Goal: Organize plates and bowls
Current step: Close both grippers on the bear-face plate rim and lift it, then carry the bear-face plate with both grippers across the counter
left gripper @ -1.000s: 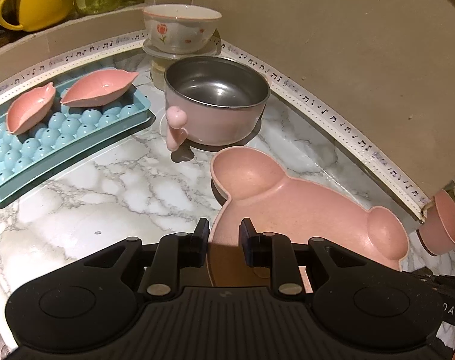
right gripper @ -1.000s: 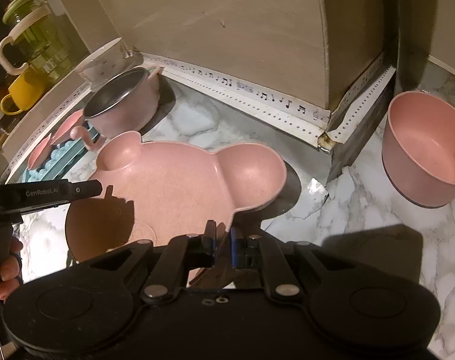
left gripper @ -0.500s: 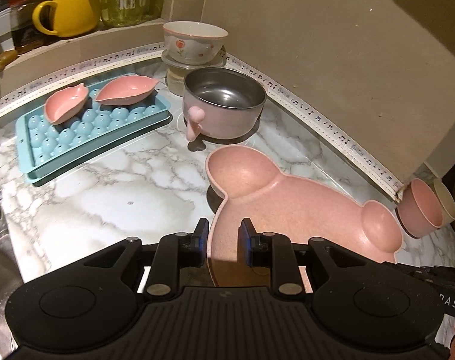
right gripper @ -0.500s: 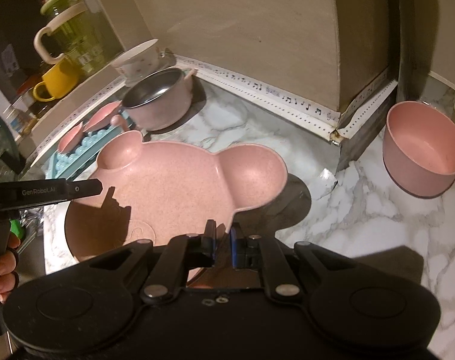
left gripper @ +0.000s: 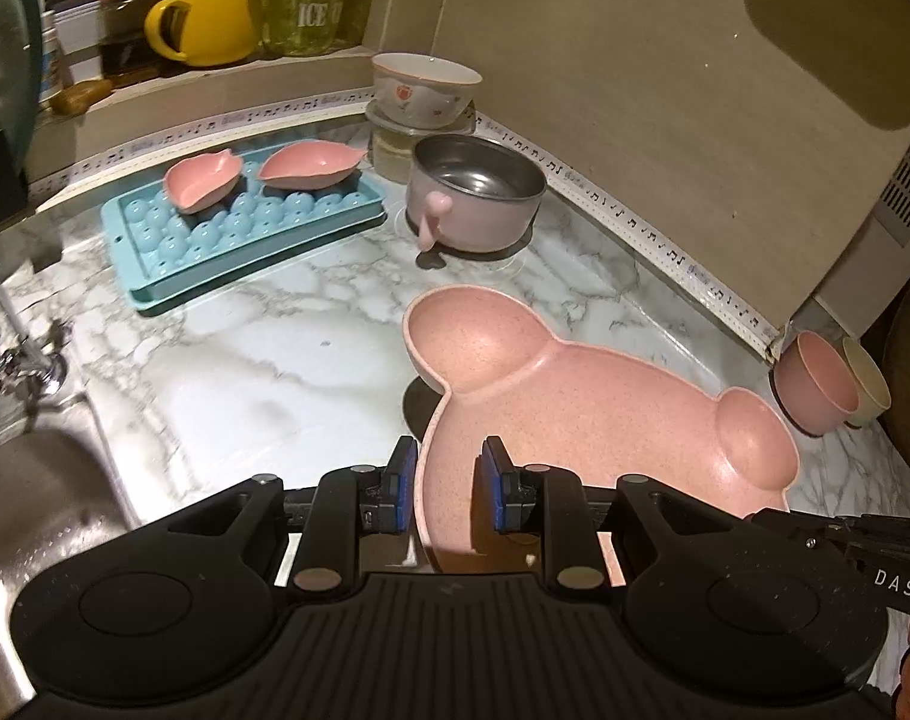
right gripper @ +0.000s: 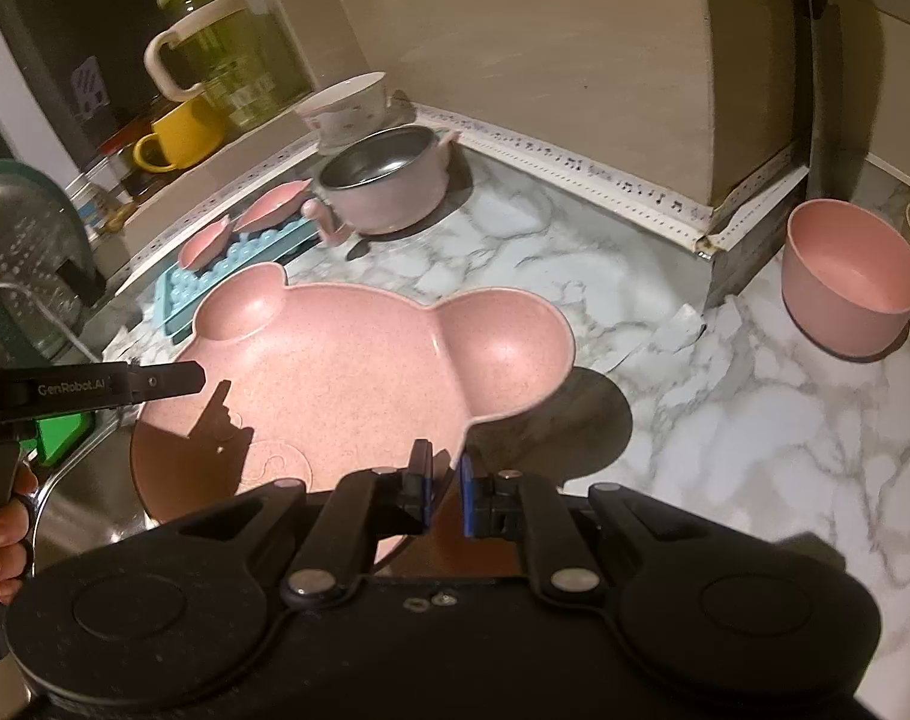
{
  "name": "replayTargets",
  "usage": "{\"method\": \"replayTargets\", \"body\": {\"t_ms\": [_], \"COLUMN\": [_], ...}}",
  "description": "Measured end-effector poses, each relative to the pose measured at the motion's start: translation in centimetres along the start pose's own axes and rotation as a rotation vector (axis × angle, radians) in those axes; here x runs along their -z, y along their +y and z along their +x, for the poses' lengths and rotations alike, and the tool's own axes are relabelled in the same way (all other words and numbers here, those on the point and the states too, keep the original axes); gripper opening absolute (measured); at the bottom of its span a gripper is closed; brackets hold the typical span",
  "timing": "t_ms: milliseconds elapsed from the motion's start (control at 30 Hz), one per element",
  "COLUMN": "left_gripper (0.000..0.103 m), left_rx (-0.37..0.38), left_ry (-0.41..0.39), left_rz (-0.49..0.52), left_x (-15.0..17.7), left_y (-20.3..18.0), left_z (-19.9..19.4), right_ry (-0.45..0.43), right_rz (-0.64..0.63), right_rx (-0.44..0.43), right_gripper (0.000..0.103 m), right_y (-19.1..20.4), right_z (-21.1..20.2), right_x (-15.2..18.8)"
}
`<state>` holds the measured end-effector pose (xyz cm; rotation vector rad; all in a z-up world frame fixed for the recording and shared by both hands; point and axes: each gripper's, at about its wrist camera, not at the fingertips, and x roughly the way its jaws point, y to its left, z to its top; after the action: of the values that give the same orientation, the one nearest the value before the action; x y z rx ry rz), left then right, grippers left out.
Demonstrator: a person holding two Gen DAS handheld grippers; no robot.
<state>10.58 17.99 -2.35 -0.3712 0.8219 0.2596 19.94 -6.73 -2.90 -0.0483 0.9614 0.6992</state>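
Pink plate (left gripper: pixel 580 414) lifted farther from "ICE" jar (left gripper: pixel 311 0).

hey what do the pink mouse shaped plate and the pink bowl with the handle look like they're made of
Mouse-shaped plate: probably wheat-straw or similar plastic; matte pink with fine dark speckles. Handled bowl: grey reflective inside, likely stainless steel; smooth pale pink outer shell and knob handle, apparently plastic. Neither material is certain from looks alone.
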Motion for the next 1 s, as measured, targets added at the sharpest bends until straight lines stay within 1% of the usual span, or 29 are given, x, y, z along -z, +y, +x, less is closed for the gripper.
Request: {"method": "replayTargets", "body": {"t_ms": [433,667,1000], "left_gripper": [0.022,0.022,0.022], "left_rx": [-0.009,-0.008,-0.002], "left_ry": [0.037,0.062,0.084], "left_rz": [-0.023,-0.015,-0.019], "left_x": [3.6,5.3,6.7], "left_y": [2.5,2.9,3.3], "left_z": [-2.0,-2.1,-1.9], "right_ry": [0.028,0.043,0.061], "right_rz": [-0.014,-0.007,-0.002], "right_rx": [-0.023,-0.032,-0.022], "right_gripper": [0.008,0.008,0.008], "right_y": [2.5,2.8,2.9], "right_z": [-0.9,-1.1,-0.9], "right_x": [3.0,4.3,5.6]}}
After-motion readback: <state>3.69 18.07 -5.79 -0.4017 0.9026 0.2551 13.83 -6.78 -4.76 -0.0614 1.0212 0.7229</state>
